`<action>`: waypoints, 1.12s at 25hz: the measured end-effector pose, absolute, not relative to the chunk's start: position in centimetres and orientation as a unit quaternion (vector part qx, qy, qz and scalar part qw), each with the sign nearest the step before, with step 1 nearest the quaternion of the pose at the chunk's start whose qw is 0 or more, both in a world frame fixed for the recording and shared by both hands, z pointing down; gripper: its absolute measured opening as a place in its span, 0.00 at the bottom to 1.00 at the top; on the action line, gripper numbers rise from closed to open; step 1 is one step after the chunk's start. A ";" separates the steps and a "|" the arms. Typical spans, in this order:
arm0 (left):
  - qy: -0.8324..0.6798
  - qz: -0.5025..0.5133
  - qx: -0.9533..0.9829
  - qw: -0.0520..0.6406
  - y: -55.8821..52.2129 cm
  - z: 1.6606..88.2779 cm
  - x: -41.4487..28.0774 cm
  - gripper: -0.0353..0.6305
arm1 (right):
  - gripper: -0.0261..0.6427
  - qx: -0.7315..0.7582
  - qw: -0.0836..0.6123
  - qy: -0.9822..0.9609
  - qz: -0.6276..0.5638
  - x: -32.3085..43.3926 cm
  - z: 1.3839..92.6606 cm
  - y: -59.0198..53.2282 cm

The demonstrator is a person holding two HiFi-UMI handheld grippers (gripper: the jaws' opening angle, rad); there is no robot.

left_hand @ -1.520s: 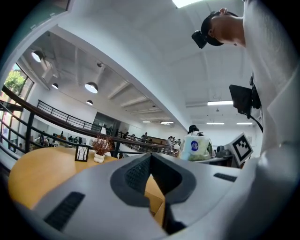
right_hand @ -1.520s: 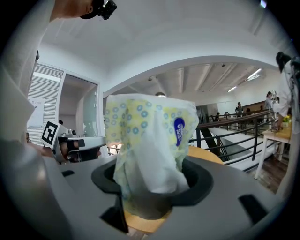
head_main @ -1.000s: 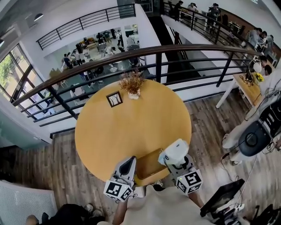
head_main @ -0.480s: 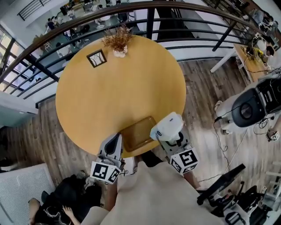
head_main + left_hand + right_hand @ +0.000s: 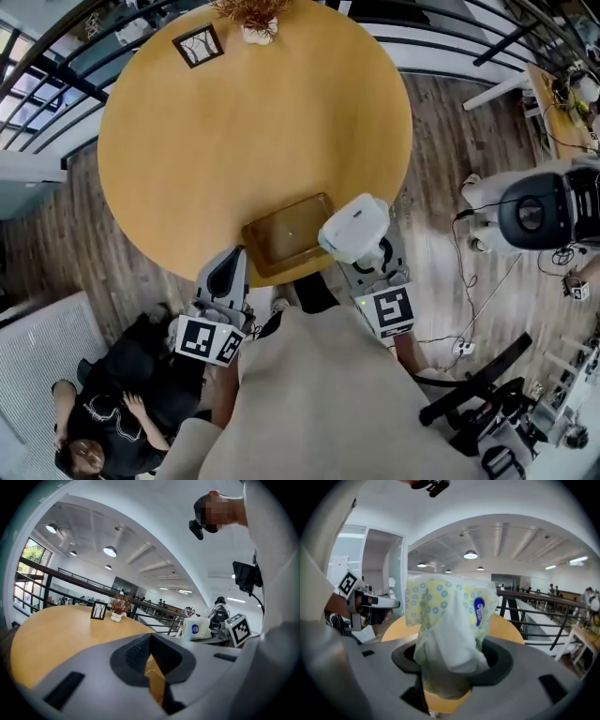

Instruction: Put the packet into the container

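A brown shallow container (image 5: 284,243) lies at the near edge of the round yellow table (image 5: 253,131). My right gripper (image 5: 362,247) is shut on a white packet (image 5: 354,228) with blue and yellow dots, held just off the container's right end and above the table's rim. In the right gripper view the packet (image 5: 450,616) stands bunched up between the jaws of the right gripper (image 5: 452,656). My left gripper (image 5: 228,268) hovers at the container's near left corner with its tips together and nothing in them. In the left gripper view the left gripper (image 5: 150,644) faces across the table, and the packet (image 5: 196,629) shows at the right.
A small picture frame (image 5: 198,44) and a vase of dried plants (image 5: 253,14) stand at the table's far side. A dark railing runs behind them. A person in black (image 5: 103,422) sits on the floor at lower left. A wheeled machine (image 5: 539,211) stands at the right.
The head view has tipped further down, so the table has slid up the picture. Both grippers have stayed at the container's near side, and the packet remains in the right one.
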State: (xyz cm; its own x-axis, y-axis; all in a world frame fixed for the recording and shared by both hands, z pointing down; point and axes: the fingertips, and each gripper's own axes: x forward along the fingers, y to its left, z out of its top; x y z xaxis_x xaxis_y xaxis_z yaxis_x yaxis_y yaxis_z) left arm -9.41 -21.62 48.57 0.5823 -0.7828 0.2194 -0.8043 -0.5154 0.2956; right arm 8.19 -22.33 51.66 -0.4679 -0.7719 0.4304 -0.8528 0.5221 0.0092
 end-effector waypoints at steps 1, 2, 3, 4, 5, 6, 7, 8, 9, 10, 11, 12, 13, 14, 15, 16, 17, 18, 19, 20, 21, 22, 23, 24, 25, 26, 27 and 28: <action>-0.457 0.028 0.869 0.186 -21.5 48.6 -9.4 0.06 | 0.42 0.469 0.213 -0.854 0.076 7.9 51.6 -22.4; -0.458 0.027 0.869 0.186 -21.3 48.6 -9.5 0.06 | 0.42 0.459 0.236 -0.856 0.045 7.6 51.5 -22.4; -0.459 0.025 0.869 0.185 -21.3 48.6 -9.5 0.06 | 0.42 0.452 0.259 -0.854 0.017 7.4 51.4 -22.4; -0.459 0.023 0.869 0.183 -21.2 48.5 -9.6 0.06 | 0.42 0.449 0.278 -0.849 -0.005 7.2 51.4 -22.3; -0.460 0.020 0.869 0.182 -21.2 48.3 -9.7 0.06 | 0.42 0.448 0.296 -0.843 -0.027 6.8 51.4 -22.2; -0.460 0.018 0.869 0.181 -21.1 48.2 -9.7 0.06 | 0.42 0.442 0.315 -0.838 -0.053 6.4 51.6 -22.0; -0.460 0.016 0.869 0.181 -21.0 48.2 -9.8 0.06 | 0.42 0.430 0.338 -0.833 -0.085 5.9 51.9 -21.8; -0.460 0.015 0.869 0.181 -20.9 48.1 -9.8 0.06 | 0.42 0.414 0.362 -0.827 -0.119 5.4 52.3 -21.5; -0.460 0.014 0.869 0.181 -20.8 48.0 -9.8 0.06 | 0.42 0.396 0.388 -0.818 -0.156 5.0 52.8 -21.3; -0.460 0.013 0.869 0.181 -20.7 47.9 -9.8 0.06 | 0.42 0.376 0.416 -0.804 -0.199 4.7 53.2 -21.1; -0.461 0.012 0.869 0.180 -20.6 47.8 -9.7 0.06 | 0.42 0.353 0.445 -0.785 -0.247 4.6 53.8 -20.8; -0.462 0.011 0.868 0.180 -20.5 47.7 -9.6 0.06 | 0.42 0.328 0.473 -0.763 -0.296 4.4 54.6 -20.6; -0.464 0.010 0.867 0.179 -20.3 47.6 -9.7 0.06 | 0.42 0.305 0.492 -0.744 -0.335 4.2 55.4 -20.3; -0.466 0.009 0.867 0.178 -20.2 47.5 -9.8 0.06 | 0.42 0.289 0.501 -0.734 -0.356 4.0 56.2 -19.9; -0.467 0.008 0.866 0.176 -20.0 47.4 -9.9 0.06 | 0.42 0.278 0.503 -0.734 -0.362 3.9 56.8 -19.5; -0.468 0.006 0.866 0.175 -19.9 47.3 -10.0 0.06 | 0.42 0.272 0.503 -0.737 -0.360 3.8 57.2 -19.2; -0.470 0.004 0.866 0.174 -19.8 47.2 -10.1 0.06 | 0.42 0.270 0.504 -0.739 -0.357 3.8 57.5 -18.9; -0.471 0.001 0.865 0.173 -19.6 47.2 -10.1 0.06 | 0.42 0.270 0.504 -0.740 -0.355 3.9 57.6 -18.8; -0.473 -0.001 0.864 0.172 -19.5 47.1 -10.2 0.06 | 0.42 0.271 0.504 -0.741 -0.352 4.0 57.7 -18.8; -0.475 -0.001 0.863 0.171 -19.4 47.1 -10.2 0.06 | 0.42 0.272 0.504 -0.742 -0.350 4.1 57.7 -18.9; -0.476 0.001 0.863 0.170 -19.3 47.1 -10.1 0.06 | 0.42 0.272 0.503 -0.743 -0.347 4.2 57.6 -19.0; -0.476 0.002 0.863 0.169 -19.3 47.1 -10.1 0.06 | 0.42 0.272 0.504 -0.744 -0.346 4.2 57.6 -19.1; -0.477 0.004 0.863 0.168 -19.2 47.1 -10.1 0.06 | 0.42 0.270 0.504 -0.744 -0.344 4.2 57.7 -19.2; -0.477 0.003 0.862 0.168 -19.1 47.1 -10.1 0.06 | 0.42 0.268 0.505 -0.746 -0.342 4.2 57.8 -19.3; -0.478 0.002 0.862 0.168 -19.1 47.1 -10.2 0.06 | 0.42 0.266 0.506 -0.747 -0.338 4.1 57.9 -19.3; -0.480 0.000 0.861 0.169 -19.1 47.1 -10.2 0.06 | 0.42 0.262 0.507 -0.750 -0.334 4.1 58.2 -19.4; -0.481 -0.002 0.860 0.169 -19.0 47.1 -10.3 0.06 | 0.42 0.257 0.509 -0.753 -0.328 4.0 58.4 -19.4; -0.483 -0.003 0.859 0.169 -19.1 47.1 -10.3 0.06 | 0.42 0.251 0.511 -0.757 -0.321 4.0 58.7 -19.4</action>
State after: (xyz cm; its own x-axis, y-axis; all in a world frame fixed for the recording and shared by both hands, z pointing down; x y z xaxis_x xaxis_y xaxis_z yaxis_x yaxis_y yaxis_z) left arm -10.30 -19.06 47.06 0.5341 -0.8305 0.1581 -0.8285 -0.4769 0.2934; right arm 3.99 -19.42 58.71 -0.3525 -0.7081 0.6118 -0.0520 0.6676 0.7427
